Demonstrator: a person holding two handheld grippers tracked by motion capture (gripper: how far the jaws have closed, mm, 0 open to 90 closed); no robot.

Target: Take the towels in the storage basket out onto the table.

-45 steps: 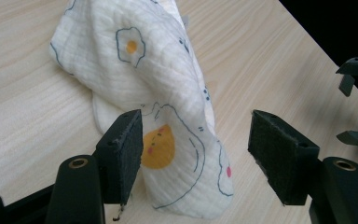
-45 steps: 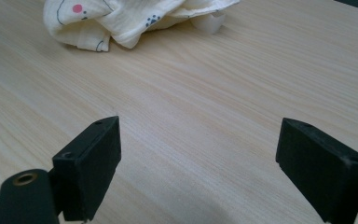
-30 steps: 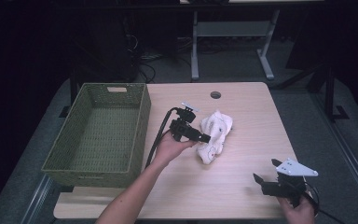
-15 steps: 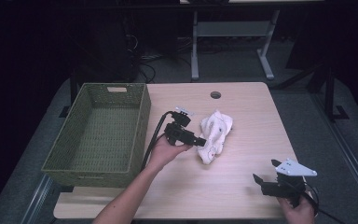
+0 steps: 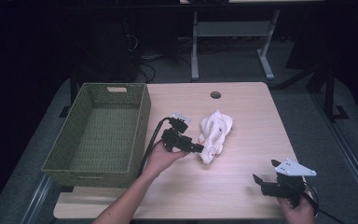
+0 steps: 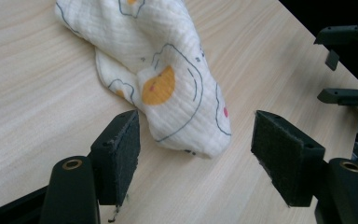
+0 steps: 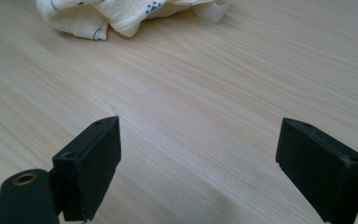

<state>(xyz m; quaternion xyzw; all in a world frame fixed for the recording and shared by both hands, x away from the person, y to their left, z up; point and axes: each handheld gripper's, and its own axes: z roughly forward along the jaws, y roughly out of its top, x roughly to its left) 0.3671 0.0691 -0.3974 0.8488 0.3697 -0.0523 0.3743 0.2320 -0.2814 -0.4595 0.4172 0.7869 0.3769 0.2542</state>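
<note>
White printed cloth (image 6: 168, 79) lies crumpled with its near end between the left gripper (image 6: 196, 154)'s wide-apart, empty jaws.

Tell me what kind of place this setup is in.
Probably a lab or workshop data-collection station: a light wooden table with a cable hole, a woven green basket and a patterned cloth as props, desk legs and cables on a dark floor behind.

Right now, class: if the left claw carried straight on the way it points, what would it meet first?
The white patterned cloth. Its near end already lies between the open left claw, so contact should come almost at once.
</note>
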